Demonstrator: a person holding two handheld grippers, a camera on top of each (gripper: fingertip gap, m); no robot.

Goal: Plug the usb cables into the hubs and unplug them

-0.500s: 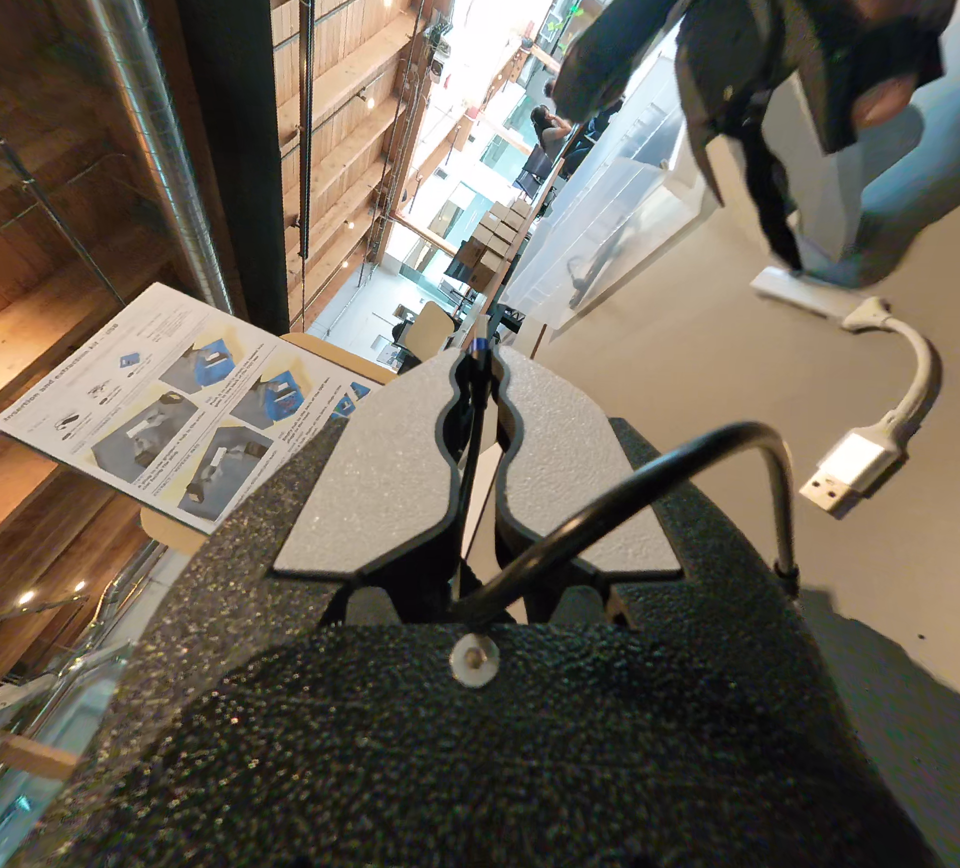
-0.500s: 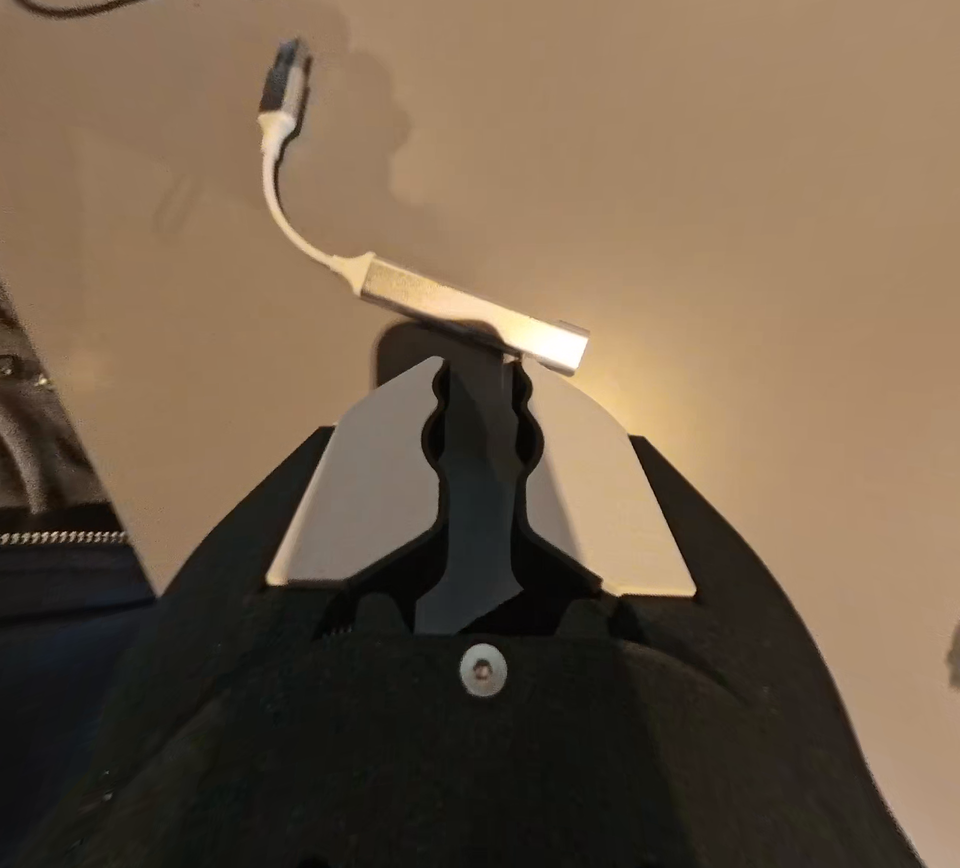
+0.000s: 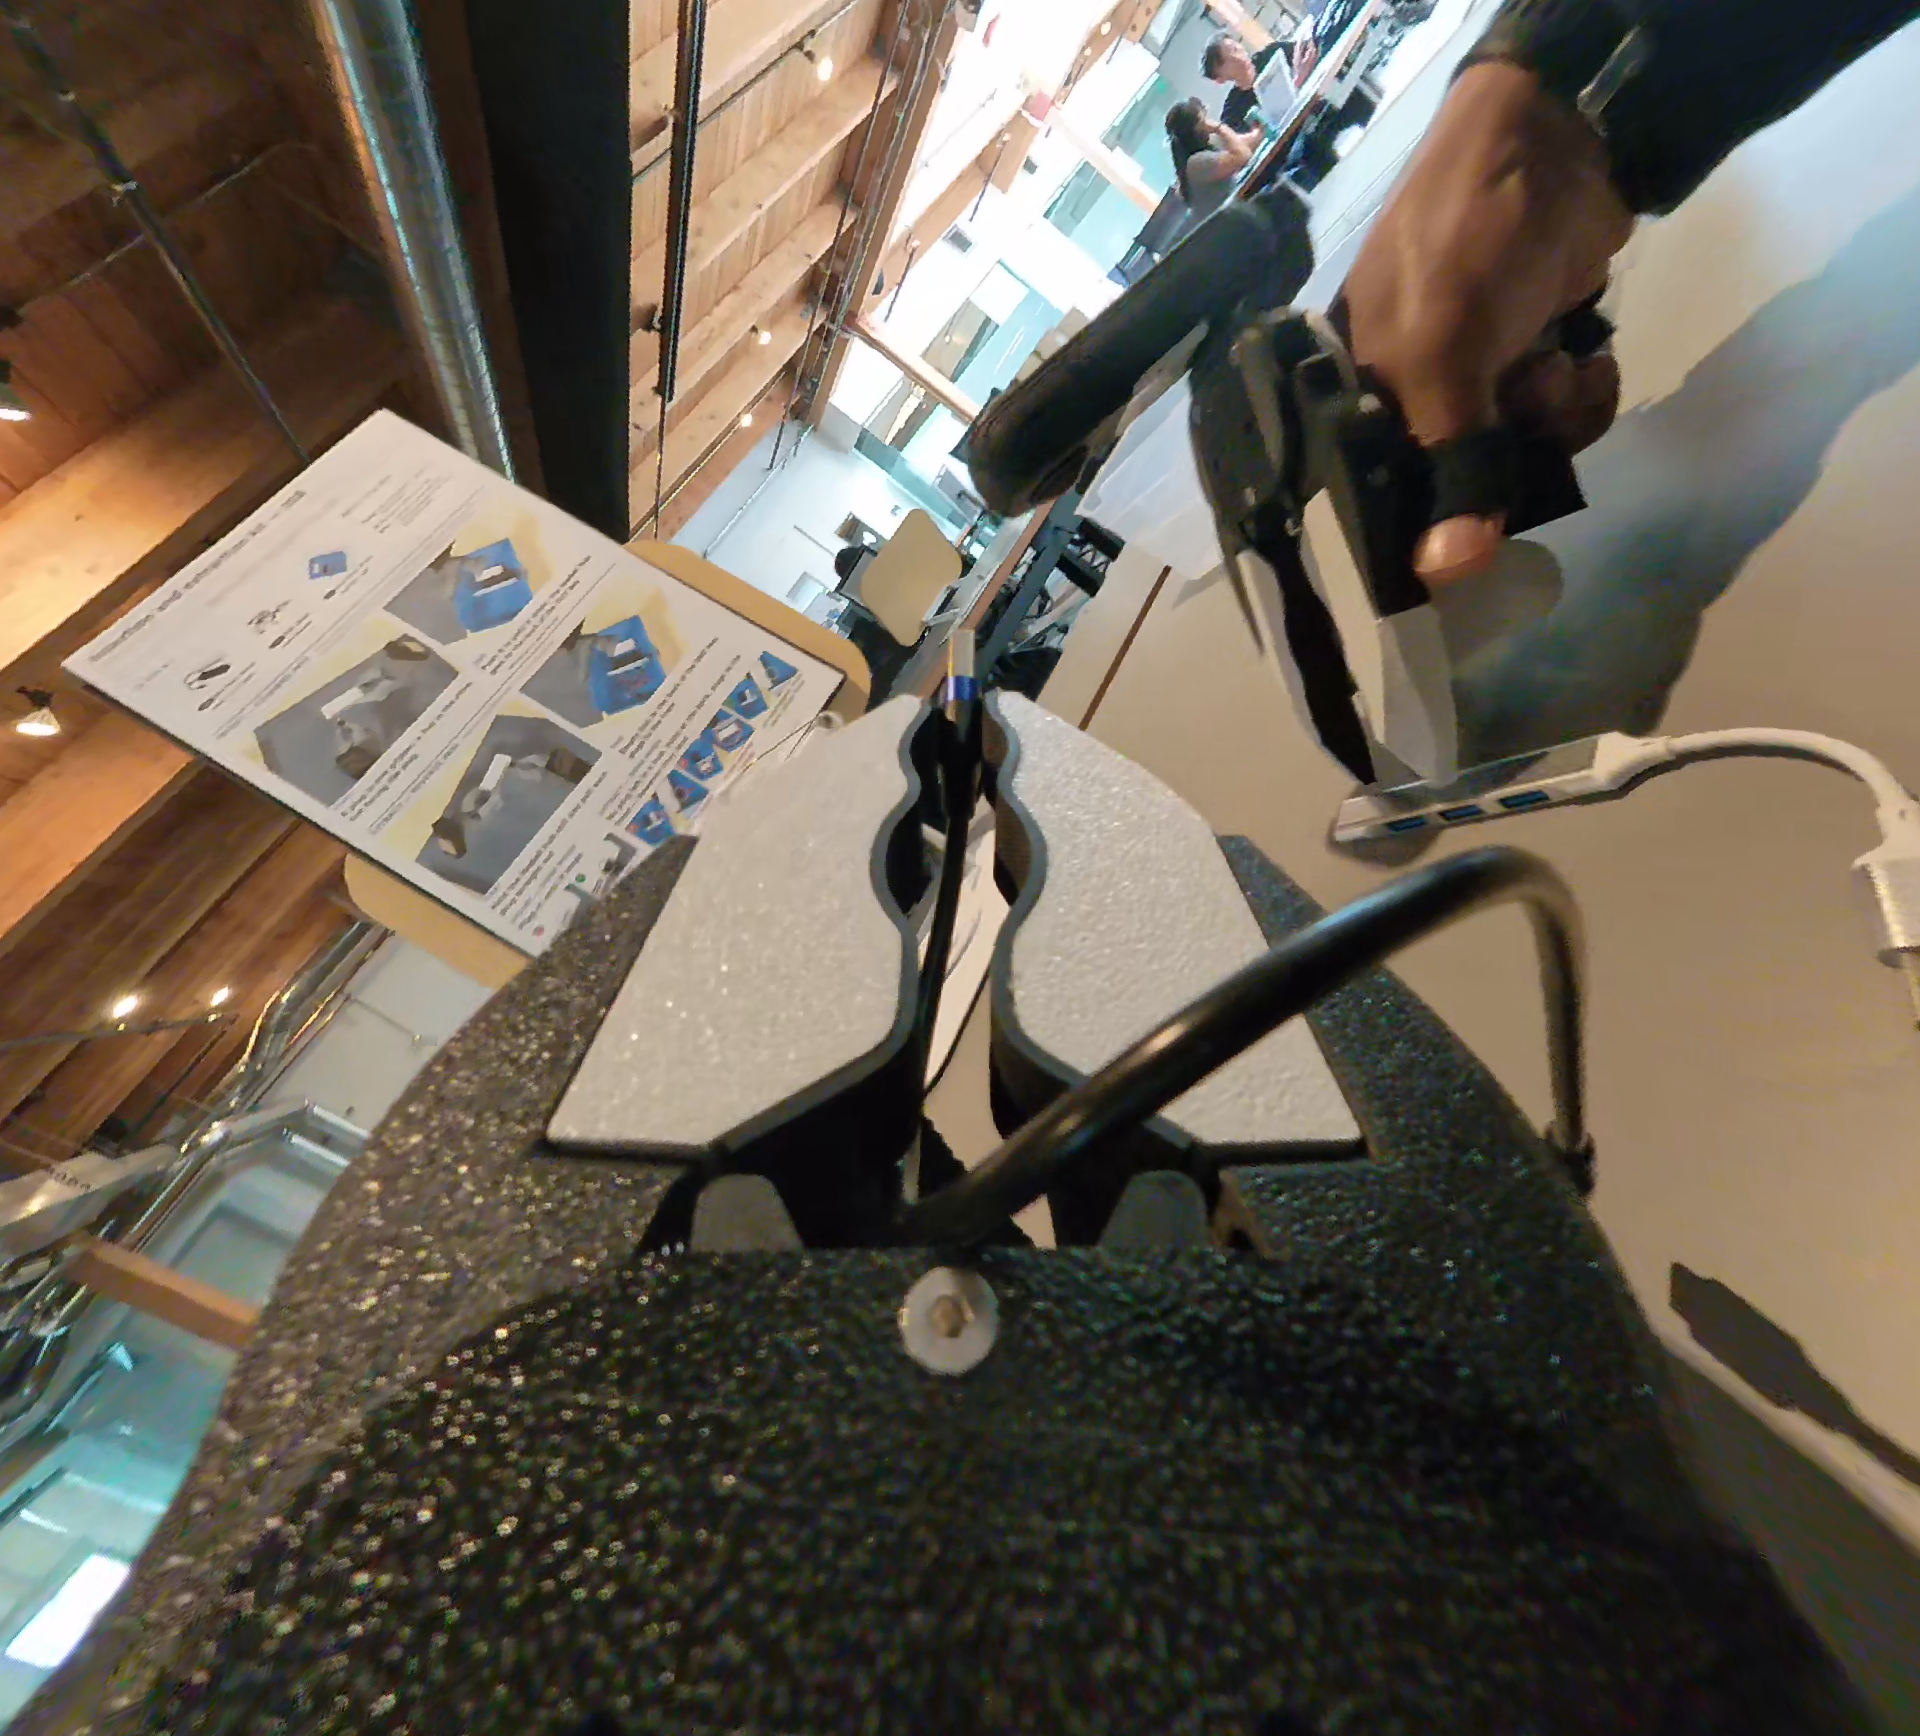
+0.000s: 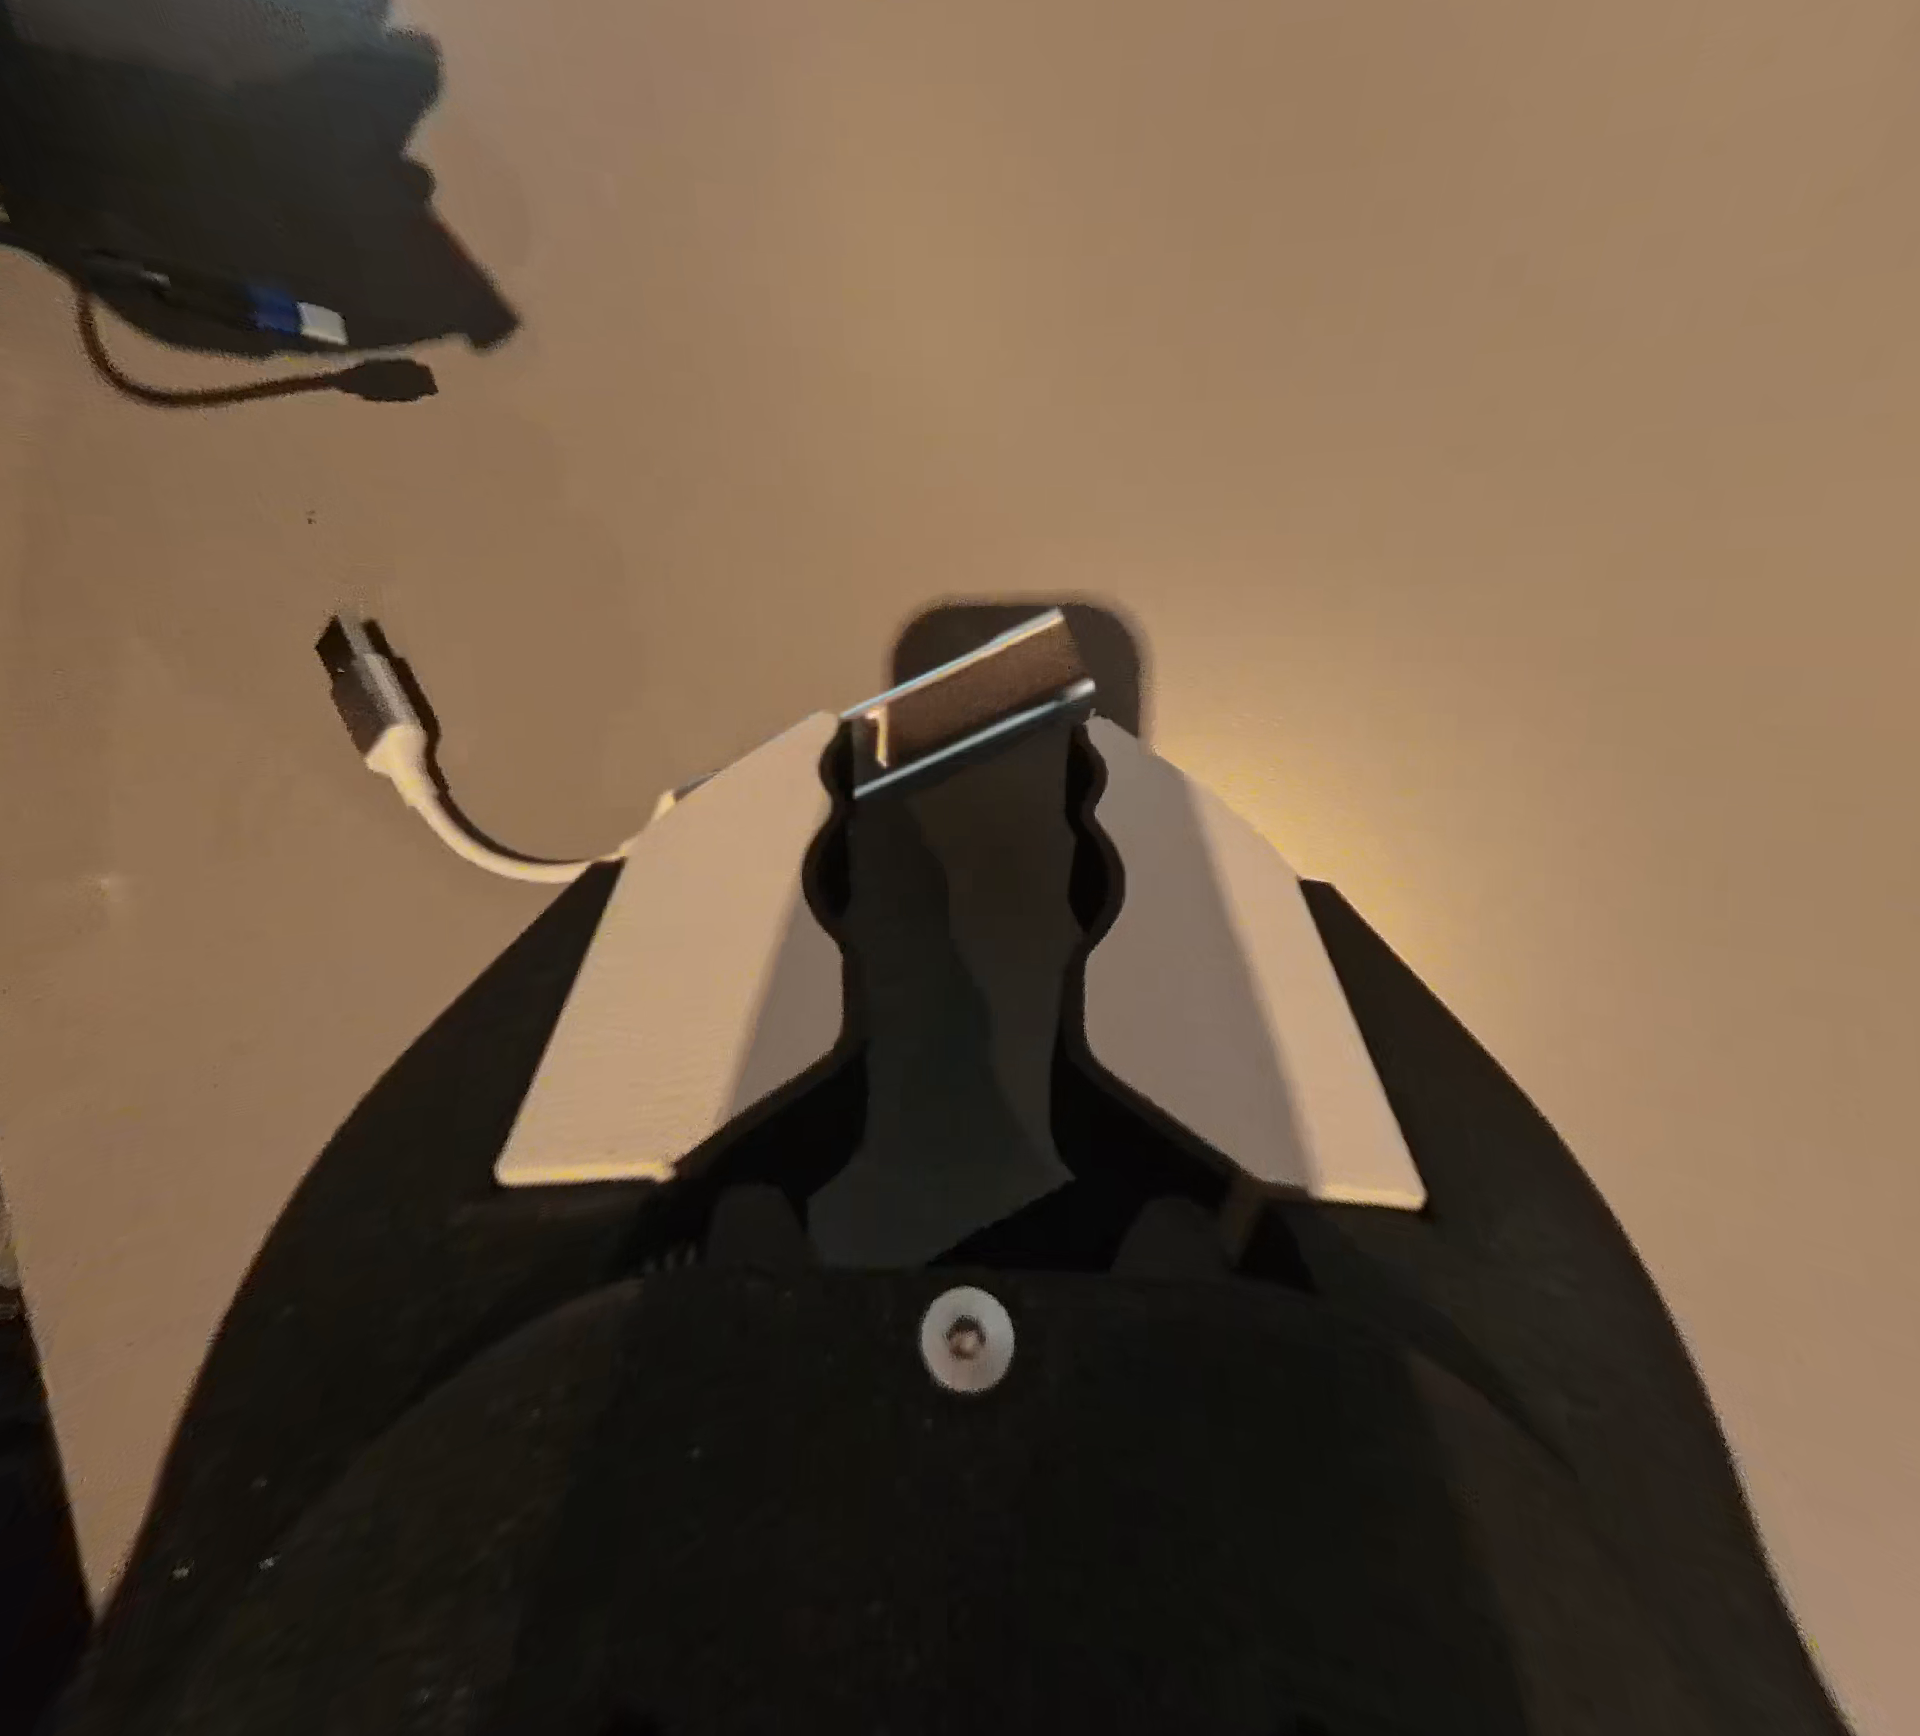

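The left tool [image 3: 961, 725] was closed on a black USB cable [image 3: 1226, 969], whose metal plug with a blue band [image 3: 958, 676] stuck out past the tips at the frame's centre. At right centre of the left wrist view, the right tool [image 3: 1382, 751] pressed down on a silver hub [image 3: 1465, 787] lying on the beige surface [image 3: 1558, 1063]. In the right wrist view the right tool [image 4: 961, 741] was partly open, the hub [image 4: 971, 699] sitting across its tips; I cannot tell whether they clamped it. The hub's white lead [image 4: 488, 839] curved left to its plug [image 4: 364, 684].
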